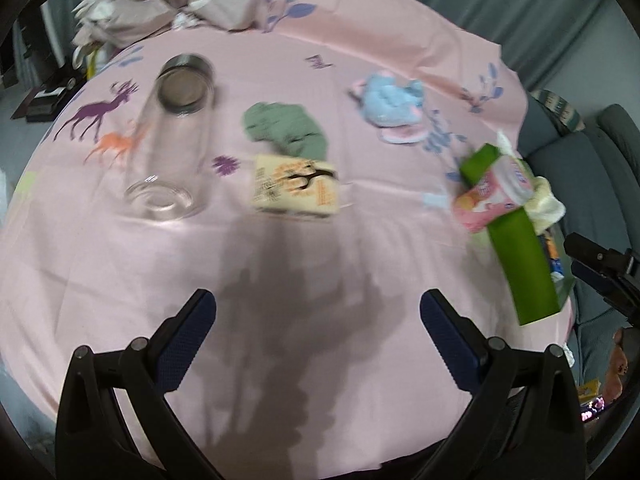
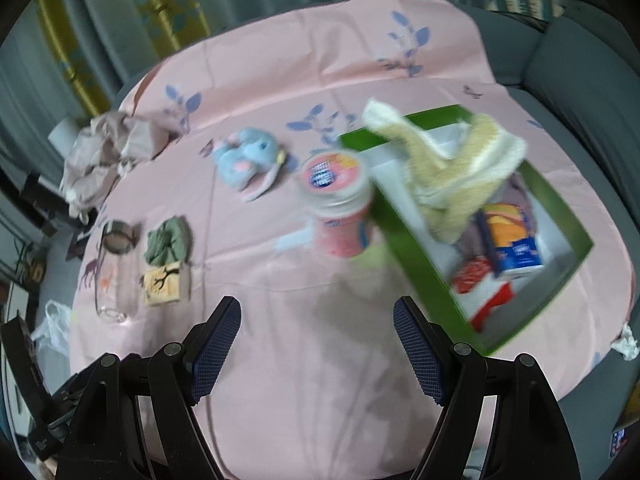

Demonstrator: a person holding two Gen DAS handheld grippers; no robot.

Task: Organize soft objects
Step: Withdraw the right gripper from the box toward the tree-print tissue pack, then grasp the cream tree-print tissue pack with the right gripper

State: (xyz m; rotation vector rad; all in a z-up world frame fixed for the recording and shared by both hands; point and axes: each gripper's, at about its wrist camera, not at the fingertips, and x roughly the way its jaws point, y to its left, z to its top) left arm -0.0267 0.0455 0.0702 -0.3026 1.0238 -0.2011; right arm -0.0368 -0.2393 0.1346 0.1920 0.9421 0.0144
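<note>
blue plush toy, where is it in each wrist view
Left wrist: blue plush toy upper right of centre, beyond the green cloth.
Right wrist: blue plush toy upper left of centre, left of the pink cup.
Shared landmark: the glass jar lying on its side.

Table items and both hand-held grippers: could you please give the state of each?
Left hand-held gripper: open, empty.
Right hand-held gripper: open, empty.
Glass jar: lying down, lidless.
Green box: open, holding packets.
Cream cloth: draped over box.
Pink tub: upright, lidded.
</note>
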